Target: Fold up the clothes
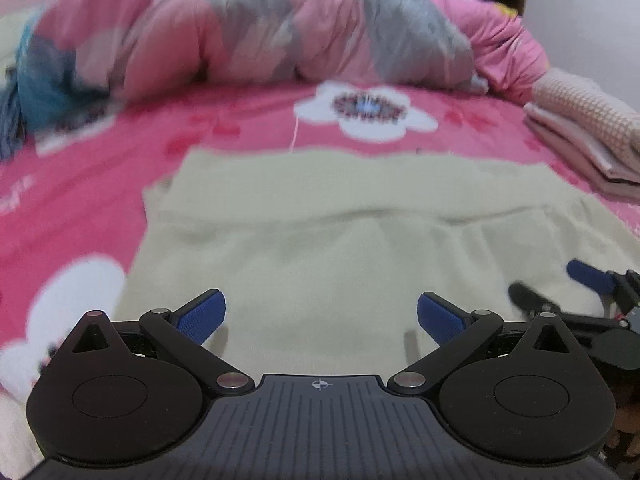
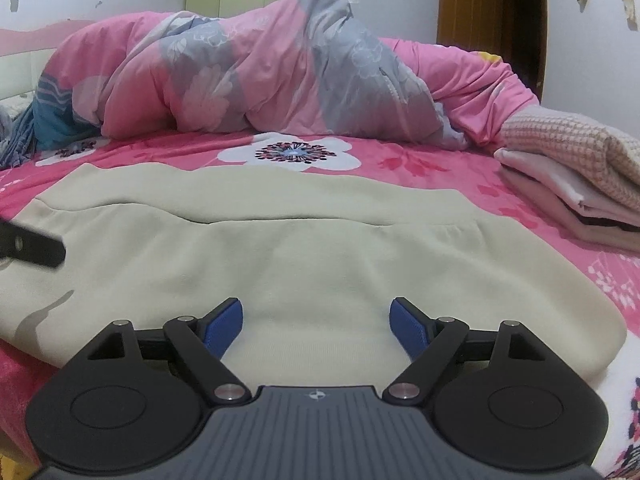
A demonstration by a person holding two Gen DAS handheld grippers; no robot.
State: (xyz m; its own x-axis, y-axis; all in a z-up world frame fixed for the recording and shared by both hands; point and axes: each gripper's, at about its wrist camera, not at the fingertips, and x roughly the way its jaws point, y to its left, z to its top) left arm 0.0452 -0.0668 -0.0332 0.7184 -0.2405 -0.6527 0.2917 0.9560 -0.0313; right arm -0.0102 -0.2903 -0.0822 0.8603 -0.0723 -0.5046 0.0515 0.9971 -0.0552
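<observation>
Both grippers hang with jaws apart and empty over the cream garment [image 2: 304, 248], which lies spread flat on the pink bedsheet [image 2: 400, 160]; left gripper [image 1: 320, 316], right gripper [image 2: 318, 324]. The risk, honestly: soft knit bunches, so a pinch could grab only the top layer, or one corner drags and the fold lands crooked near that folded pile [image 2: 580, 168] on the right.

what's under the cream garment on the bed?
The cream garment lies flat on the pink floral bedsheet, which shows around its edges. Its far part is folded over itself. Anything between garment and sheet is covered and cannot be seen.
</observation>
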